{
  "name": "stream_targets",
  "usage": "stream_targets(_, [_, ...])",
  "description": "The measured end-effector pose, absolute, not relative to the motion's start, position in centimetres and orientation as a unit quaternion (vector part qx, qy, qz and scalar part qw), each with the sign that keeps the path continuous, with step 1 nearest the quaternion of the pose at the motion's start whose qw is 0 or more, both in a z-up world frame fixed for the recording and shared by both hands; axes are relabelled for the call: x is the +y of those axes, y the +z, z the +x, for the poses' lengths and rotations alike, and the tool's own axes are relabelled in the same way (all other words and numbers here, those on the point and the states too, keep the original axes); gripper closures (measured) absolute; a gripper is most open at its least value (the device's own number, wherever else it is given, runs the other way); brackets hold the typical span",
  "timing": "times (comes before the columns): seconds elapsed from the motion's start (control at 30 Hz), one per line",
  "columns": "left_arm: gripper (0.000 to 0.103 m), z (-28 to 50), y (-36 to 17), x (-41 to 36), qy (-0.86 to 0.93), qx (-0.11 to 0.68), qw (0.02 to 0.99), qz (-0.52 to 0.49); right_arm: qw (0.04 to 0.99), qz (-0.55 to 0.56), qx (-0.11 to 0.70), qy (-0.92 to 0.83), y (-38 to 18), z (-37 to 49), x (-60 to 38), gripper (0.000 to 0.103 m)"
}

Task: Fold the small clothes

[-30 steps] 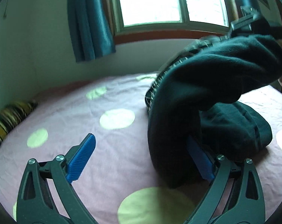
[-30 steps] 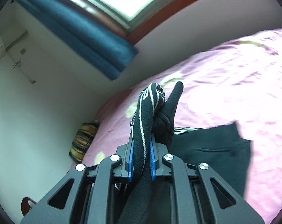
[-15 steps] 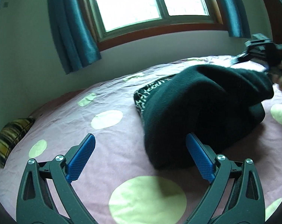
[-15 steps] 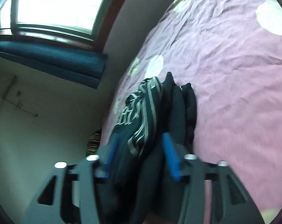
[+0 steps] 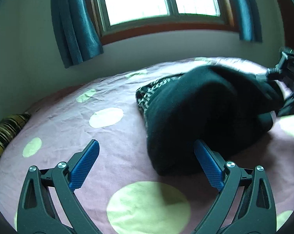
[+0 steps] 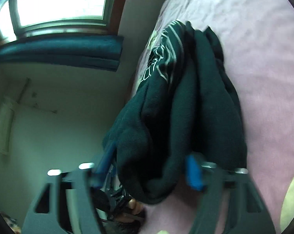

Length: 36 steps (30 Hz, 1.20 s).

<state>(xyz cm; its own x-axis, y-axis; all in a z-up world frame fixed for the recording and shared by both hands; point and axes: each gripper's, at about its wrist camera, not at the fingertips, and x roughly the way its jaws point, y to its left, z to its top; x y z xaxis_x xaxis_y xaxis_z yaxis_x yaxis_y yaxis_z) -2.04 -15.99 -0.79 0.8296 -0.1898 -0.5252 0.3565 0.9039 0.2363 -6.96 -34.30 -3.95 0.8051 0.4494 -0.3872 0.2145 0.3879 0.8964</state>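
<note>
right gripper [image 6: 147,167] closing around dark garment [image 6: 186,107] on pink dotted bedsheet [image 5: 112,136]; left gripper [image 5: 145,161] gapes empty.

The garment [image 5: 205,117] is a really dark teal, almost black, with a pale line pattern printed along one edge. The bedsheet [image 5: 117,142] is dusty pink with big pale yellow-green dots. Curtains [image 5: 75,23] are teal, and the gripper pads [image 5: 84,162] are bright blue on dark grey arms.
</note>
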Motion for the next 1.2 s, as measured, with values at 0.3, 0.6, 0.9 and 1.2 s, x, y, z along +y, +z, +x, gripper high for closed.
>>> stream_targets(0.3, [0.003, -1.5, -1.0, -15.7, -0.164, 0.259, 0.938, 0.161, 0.891, 0.362, 0.273, 0.017, 4.6, -9.2, -32.9, 0.080])
stream_targets(0.6, [0.003, 0.4, -2.4, -14.9, -0.204, 0.328, 0.916, 0.113, 0.835, 0.456, 0.309, 0.001, -5.8, -10.3, -37.5, 0.080])
stream_targets(0.9, [0.007, -2.1, 1.2, -12.0, -0.271, 0.315, 0.909, 0.035, 0.834, 0.459, 0.306, -0.001, -5.4, -11.3, -37.7, 0.077])
stream_targets(1.2, [0.007, 2.4, 4.8, -15.9, -0.312, 0.308, 0.899, 0.003, 0.834, 0.459, 0.305, 0.001, -6.1, -10.4, -37.0, 0.073])
